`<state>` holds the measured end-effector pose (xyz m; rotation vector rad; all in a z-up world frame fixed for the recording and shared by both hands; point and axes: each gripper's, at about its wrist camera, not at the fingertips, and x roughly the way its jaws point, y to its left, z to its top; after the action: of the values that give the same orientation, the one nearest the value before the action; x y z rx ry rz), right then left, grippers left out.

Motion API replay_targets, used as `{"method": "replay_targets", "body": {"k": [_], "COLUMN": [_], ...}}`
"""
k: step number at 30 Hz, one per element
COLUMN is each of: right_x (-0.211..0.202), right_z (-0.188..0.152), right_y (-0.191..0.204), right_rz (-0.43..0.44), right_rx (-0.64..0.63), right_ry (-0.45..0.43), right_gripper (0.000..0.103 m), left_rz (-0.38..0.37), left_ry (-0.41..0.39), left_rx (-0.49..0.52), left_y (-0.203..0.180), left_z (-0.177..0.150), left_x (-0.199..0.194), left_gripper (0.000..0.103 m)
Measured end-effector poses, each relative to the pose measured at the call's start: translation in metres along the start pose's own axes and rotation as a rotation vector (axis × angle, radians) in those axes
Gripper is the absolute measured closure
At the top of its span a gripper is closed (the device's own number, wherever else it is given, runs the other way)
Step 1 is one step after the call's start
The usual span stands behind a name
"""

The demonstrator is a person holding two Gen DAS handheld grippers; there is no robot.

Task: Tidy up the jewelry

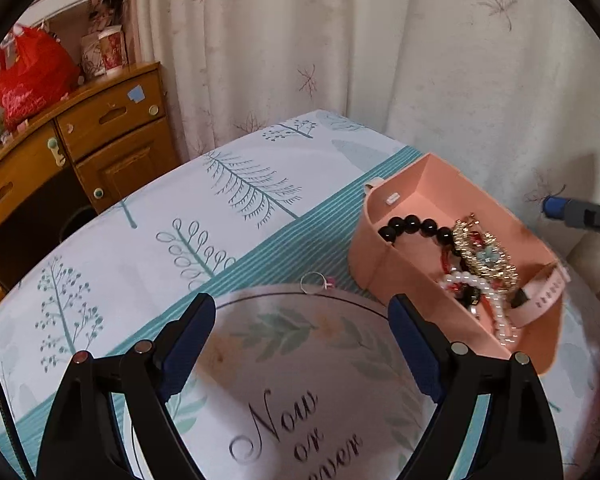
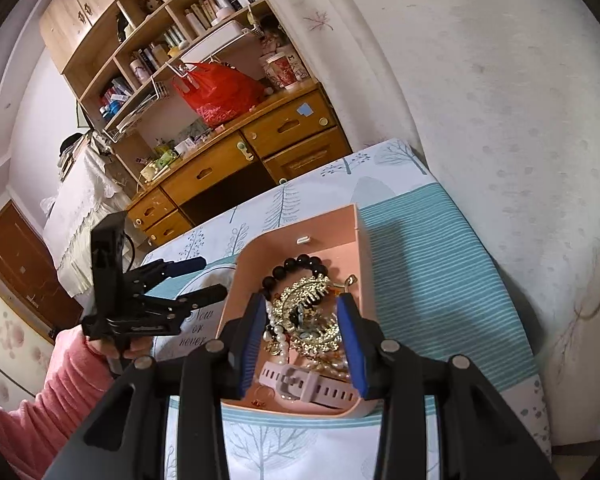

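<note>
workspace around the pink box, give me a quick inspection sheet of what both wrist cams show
surface: tablecloth printed with trees and teal stripes, with a round mat lettered "Now or never" on it
job's things: pink box holding a black bead bracelet, gold ornament, pearl strand and pink watch strap; a thin ring lies loose at the mat's far edge, outside the box
clutter: nothing seen on the cloth
grippers: left gripper jaws wide open over the mat, empty; right gripper jaws part open over the box's jewelry, grip not clear
cables: thin black cord behind the left gripper
surroundings: wooden desk, red bag, shelves, curtain
</note>
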<state>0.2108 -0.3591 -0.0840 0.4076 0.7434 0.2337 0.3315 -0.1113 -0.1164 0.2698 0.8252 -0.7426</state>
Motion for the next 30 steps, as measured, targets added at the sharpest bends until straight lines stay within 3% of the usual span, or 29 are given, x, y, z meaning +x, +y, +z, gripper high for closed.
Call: {"method": "replay_targets", "body": {"k": [11,13,17,22,30], "right_x": [-0.004,-0.005,-0.006,-0.009,-0.009], "right_z": [-0.001,-0.002,-0.001,-0.001,0.0], "right_y": [-0.005,-0.005,-0.006,-0.005,-0.006], "right_rz": [0.0,0.004,0.001,0.007,0.011], "right_rx": [0.017,0.02,0.018,0.022,0.023], "right_ry": [-0.015,-0.017,-0.021,-0.024,-0.02], "right_gripper": [0.066,0.066,0.066,0.066,0.066], "left_rz": [0.068,0.066,0.049,0.01,-0.013], "left_ry": [0.002,0.025,0.037,0.047,0.044], "left_rx": [0.053,0.053,0.061,0.06,0.065], "left_y": [-0.012,-0.012,-0.015,-0.019,-0.024], "left_z": [0.008,0.009,0.011,0.011,0.01], "left_x": [0.024,0.028,0.033,0.037,0.035], "left_gripper": [0.02,0.03,0.038,0.056,0.071]}}
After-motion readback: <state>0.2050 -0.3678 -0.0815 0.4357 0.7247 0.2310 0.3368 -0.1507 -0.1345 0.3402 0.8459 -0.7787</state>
